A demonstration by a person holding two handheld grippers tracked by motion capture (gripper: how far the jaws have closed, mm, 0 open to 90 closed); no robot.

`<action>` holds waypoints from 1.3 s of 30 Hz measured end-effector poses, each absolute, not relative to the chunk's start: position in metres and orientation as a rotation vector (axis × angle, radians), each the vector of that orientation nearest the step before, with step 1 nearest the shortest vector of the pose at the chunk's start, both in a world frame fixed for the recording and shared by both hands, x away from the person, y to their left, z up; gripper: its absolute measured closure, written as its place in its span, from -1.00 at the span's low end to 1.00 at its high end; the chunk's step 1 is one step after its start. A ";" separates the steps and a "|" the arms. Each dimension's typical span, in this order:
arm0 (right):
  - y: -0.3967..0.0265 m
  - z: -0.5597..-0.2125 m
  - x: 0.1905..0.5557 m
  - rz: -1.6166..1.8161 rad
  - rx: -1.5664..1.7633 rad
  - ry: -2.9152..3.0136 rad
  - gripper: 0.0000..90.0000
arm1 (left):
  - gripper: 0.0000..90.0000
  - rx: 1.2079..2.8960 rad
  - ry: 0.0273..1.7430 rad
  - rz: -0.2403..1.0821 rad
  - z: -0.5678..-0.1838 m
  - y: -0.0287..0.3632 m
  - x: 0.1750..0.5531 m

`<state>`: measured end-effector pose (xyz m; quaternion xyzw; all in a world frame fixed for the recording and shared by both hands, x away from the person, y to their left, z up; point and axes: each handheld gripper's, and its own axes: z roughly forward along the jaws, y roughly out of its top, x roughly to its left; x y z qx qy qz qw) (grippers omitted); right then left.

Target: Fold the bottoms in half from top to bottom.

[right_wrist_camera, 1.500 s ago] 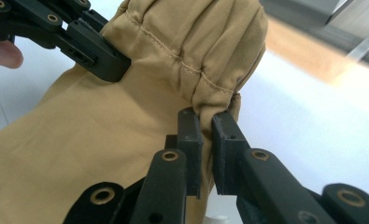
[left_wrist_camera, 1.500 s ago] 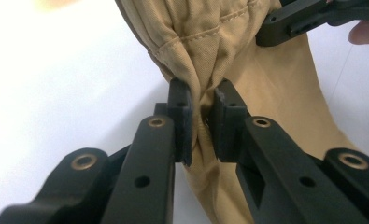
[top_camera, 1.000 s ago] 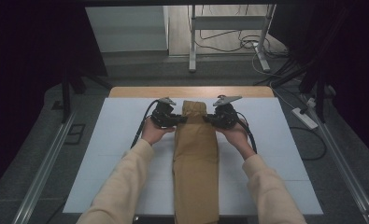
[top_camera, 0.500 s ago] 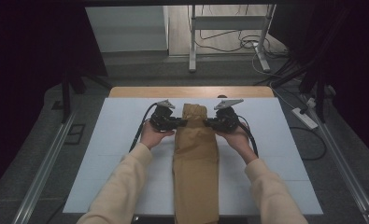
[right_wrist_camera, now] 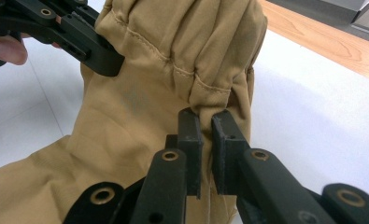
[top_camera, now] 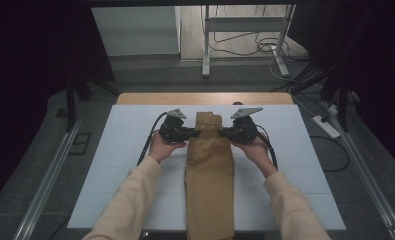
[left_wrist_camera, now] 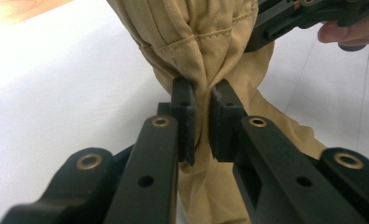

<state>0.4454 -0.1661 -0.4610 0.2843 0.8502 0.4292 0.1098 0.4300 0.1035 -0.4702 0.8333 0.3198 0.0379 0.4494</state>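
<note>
A tan garment (top_camera: 209, 170), folded into a long strip, lies along the middle of the white tabletop (top_camera: 120, 150) and runs off its near edge. Its far end is bunched and raised a little. My left gripper (top_camera: 191, 133) pinches the strip's left edge near that end. In the left gripper view the left gripper (left_wrist_camera: 202, 100) is shut on a gathered fold of the tan garment (left_wrist_camera: 196, 32). My right gripper (top_camera: 224, 132) grips the opposite edge. The right gripper view has the right gripper (right_wrist_camera: 205, 121) clamped on the seamed fabric (right_wrist_camera: 140, 102).
A wooden strip (top_camera: 200, 98) borders the table's far edge. Behind it stand metal frame legs (top_camera: 205, 45) with loose cables on the floor. A white power strip (top_camera: 325, 126) lies on the floor to the right. Metal rails run along both sides.
</note>
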 end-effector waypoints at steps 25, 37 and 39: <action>-0.169 -0.460 0.431 1.268 0.822 2.530 0.85 | 0.84 2.070 0.747 0.099 -0.470 0.103 0.412; -0.169 -0.459 0.421 1.253 0.795 2.555 0.85 | 0.84 2.083 0.723 0.099 -0.470 0.103 0.399; -0.170 -0.459 0.418 1.256 0.793 2.557 0.85 | 0.84 2.086 0.717 0.099 -0.470 0.103 0.397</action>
